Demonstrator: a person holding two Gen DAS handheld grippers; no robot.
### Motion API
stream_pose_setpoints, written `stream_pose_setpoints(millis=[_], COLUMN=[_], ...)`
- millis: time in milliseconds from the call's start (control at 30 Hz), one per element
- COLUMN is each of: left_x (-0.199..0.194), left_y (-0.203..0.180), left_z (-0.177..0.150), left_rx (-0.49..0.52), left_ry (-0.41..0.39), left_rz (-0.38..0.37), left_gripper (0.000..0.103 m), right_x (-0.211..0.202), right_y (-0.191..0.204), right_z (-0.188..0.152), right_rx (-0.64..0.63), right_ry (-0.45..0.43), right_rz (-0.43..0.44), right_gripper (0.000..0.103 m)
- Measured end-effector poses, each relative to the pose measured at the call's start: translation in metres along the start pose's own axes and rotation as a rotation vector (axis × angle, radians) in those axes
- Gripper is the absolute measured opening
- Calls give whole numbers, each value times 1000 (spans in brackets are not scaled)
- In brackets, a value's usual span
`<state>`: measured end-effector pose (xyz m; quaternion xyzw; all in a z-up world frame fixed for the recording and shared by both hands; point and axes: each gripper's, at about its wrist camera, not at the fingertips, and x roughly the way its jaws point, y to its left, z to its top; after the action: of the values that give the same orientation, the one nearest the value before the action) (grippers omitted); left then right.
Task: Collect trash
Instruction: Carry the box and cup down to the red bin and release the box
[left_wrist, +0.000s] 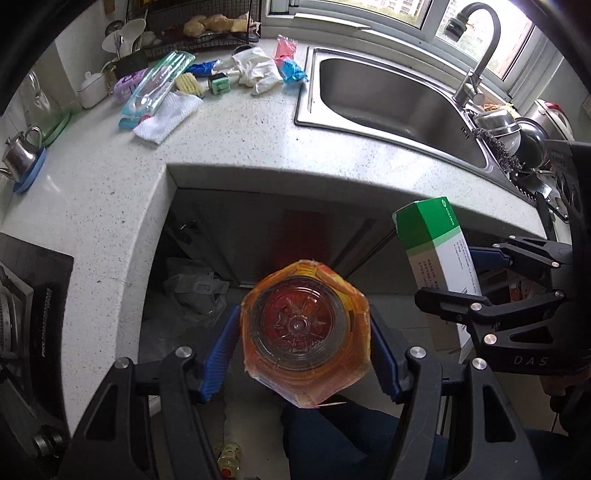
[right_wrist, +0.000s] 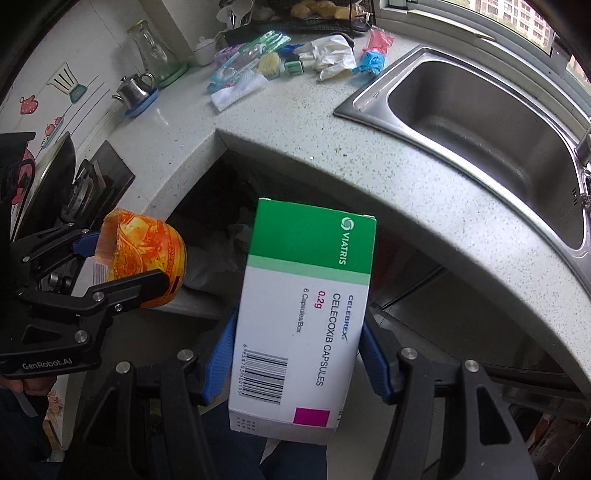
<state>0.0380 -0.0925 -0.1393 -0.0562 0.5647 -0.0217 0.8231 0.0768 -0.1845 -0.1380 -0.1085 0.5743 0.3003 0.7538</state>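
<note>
Only our right wrist view reads the medicine box (right_wrist: 301, 314) label; our right gripper (right_wrist: 297, 354) pinches it, our left gripper (left_wrist: 304, 350) clamps the orange bottle (left_wrist: 304, 332) below the counter (left_wrist: 236, 133), and the sink (left_wrist: 388, 99) basin looks bare.

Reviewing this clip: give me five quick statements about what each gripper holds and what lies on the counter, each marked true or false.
1. The left gripper is shut on an orange bottle. True.
2. The right gripper is open and holds nothing. False: it is shut on a green and white medicine box.
3. The sink is full of dishes. False: its basin shows bare; the metal bowls sit beside it, by the tap.
4. White gloves lie on the counter left of the sink. True.
5. Both held things rest on the counter. False: both are held off it, in front of its edge, over the dark space below.
</note>
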Motion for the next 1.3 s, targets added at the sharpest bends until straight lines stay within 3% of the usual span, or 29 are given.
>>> stream_pose_setpoints(millis=[267, 567, 733, 900, 933, 967, 1033, 1300], left_x=[78, 173, 210, 229, 232, 235, 242, 234], left_y=[11, 31, 38, 42, 43, 45, 49, 49], left_z=[-15, -24, -30, -39, -41, -43, -45, -43], left_rx=[-14, -25, -33, -35, -37, -39, -46, -49], left_ry=[64, 140, 154, 164, 168, 172, 180, 184], left_rz=[-5, 44, 52, 50, 48, 47, 49, 53], left_gripper=[64, 64, 64, 64, 64, 64, 64, 64], right_x=[73, 179, 243, 274, 278, 280, 282, 264], right_y=[-9, -31, -37, -37, -35, -36, -40, -48], right_z=[-3, -7, -11, -14, -13, -15, -19, -22], right_rx=[-20, -29, -34, -24, -30, -33, -21, 28], right_ry=[52, 83, 127, 132, 130, 125, 116, 111], right_rz=[-15, -5, 11, 23, 22, 17, 29, 44], right_gripper=[59, 59, 59, 60, 62, 75, 89, 102])
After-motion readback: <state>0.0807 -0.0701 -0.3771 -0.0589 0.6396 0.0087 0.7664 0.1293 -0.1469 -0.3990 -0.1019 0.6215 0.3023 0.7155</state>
